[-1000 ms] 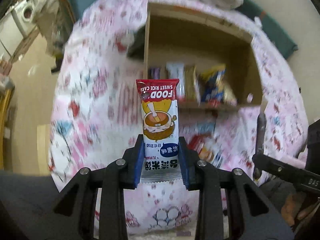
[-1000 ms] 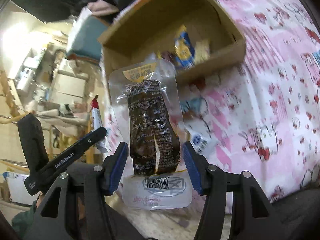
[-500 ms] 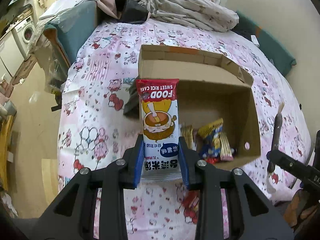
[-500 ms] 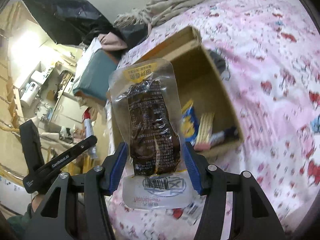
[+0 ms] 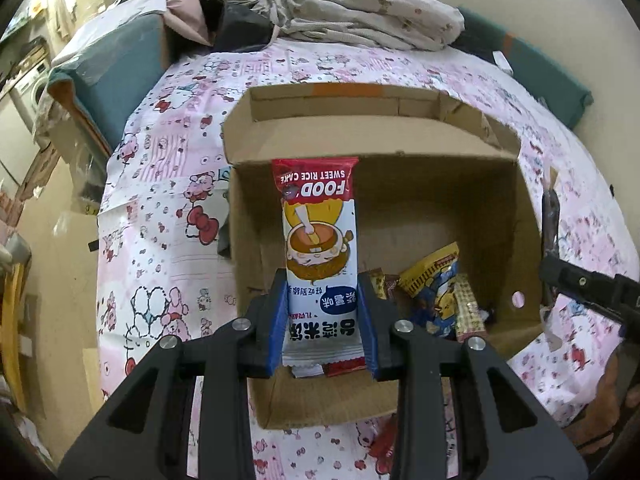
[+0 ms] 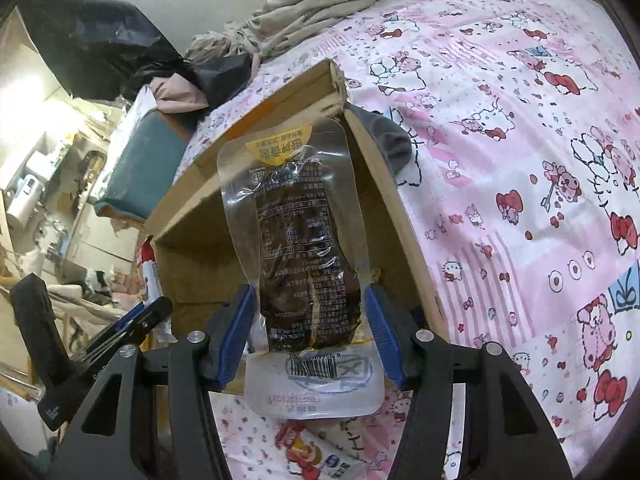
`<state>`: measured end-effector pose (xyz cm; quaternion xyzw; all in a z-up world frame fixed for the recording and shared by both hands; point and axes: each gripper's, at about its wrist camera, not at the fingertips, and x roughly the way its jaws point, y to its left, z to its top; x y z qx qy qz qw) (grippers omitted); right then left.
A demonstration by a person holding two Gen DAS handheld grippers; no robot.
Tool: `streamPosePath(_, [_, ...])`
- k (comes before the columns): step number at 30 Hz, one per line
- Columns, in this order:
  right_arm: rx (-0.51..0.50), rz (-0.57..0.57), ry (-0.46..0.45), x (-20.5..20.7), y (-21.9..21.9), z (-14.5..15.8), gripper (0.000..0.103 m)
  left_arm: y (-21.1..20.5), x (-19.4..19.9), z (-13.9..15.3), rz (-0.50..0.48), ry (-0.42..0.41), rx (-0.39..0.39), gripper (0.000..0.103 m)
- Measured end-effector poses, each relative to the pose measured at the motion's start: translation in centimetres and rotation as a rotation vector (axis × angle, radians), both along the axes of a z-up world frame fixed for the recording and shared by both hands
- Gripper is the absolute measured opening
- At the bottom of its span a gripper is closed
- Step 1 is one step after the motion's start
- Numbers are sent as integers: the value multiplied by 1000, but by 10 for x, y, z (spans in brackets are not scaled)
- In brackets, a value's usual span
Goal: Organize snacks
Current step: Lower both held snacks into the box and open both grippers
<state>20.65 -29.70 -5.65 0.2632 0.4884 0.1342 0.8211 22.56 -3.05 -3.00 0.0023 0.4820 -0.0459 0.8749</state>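
Note:
My left gripper (image 5: 323,316) is shut on a red and white sweet rice cake packet (image 5: 318,256), held upright over the open cardboard box (image 5: 360,144). Several snack packets (image 5: 436,292) lie at the box's near right corner. In the right wrist view my right gripper (image 6: 310,320) is shut on a clear vacuum pouch with dark food (image 6: 298,248), which hangs above the same cardboard box (image 6: 280,96). The other gripper (image 6: 120,332) shows at the lower left of that view, and the right one (image 5: 584,284) at the right edge of the left wrist view.
The box sits on a bed with a pink cartoon-print sheet (image 5: 168,216). A crumpled blanket (image 5: 352,12) and a teal cushion (image 5: 116,72) lie at the far end. A loose red and white snack packet (image 6: 320,452) lies on the sheet below the right gripper. A dark cloth (image 6: 390,140) lies beside the box.
Both grippers have moved forward over the box with their packets held. The box interior now fills the views; earlier it stood farther off.

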Motion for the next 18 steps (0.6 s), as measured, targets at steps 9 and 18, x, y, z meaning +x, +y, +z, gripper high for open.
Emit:
streamPosePath(9, [-49, -12, 19, 4, 1, -11, 61, -10, 4, -17, -31, 22, -7, 28])
streamPosePath(18, [-64, 16, 24, 10, 14, -14, 62, -4, 8, -21, -11, 56, -24, 28])
